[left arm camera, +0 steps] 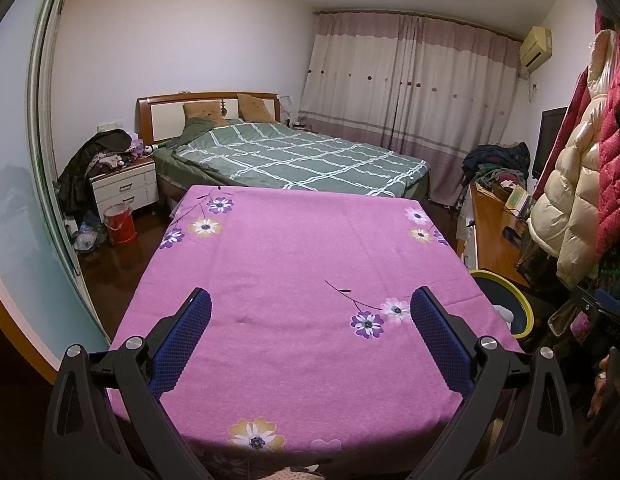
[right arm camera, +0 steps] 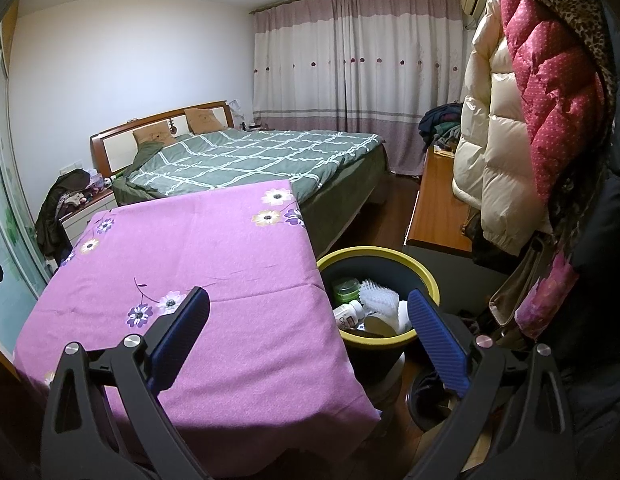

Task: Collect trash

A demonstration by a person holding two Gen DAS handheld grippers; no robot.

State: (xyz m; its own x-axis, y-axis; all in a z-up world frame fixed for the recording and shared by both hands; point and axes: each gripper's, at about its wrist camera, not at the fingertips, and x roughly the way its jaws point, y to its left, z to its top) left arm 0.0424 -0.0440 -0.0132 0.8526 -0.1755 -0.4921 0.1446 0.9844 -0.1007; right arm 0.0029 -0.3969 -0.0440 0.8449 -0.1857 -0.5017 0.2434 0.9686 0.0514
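Note:
A dark trash bin with a yellow rim [right arm camera: 424, 280] stands on the floor at the right side of a table covered by a pink flowered cloth [right arm camera: 214, 256]. Inside it lie a green jar [right arm camera: 346, 289], a white brush [right arm camera: 380, 298] and a white bottle [right arm camera: 348, 314]. My right gripper [right arm camera: 308, 304] is open and empty, held over the table's right edge beside the bin. My left gripper [left arm camera: 310, 304] is open and empty above the pink cloth [left arm camera: 302, 256]. The bin's rim [left arm camera: 510, 292] shows at the right in the left wrist view.
A bed with a green checked quilt [left arm camera: 294, 156] stands behind the table. A white nightstand [left arm camera: 124, 188] with clothes and a red bucket [left arm camera: 120, 224] are at the left. Coats [right arm camera: 522, 120] hang at the right over a wooden desk [right arm camera: 438, 200].

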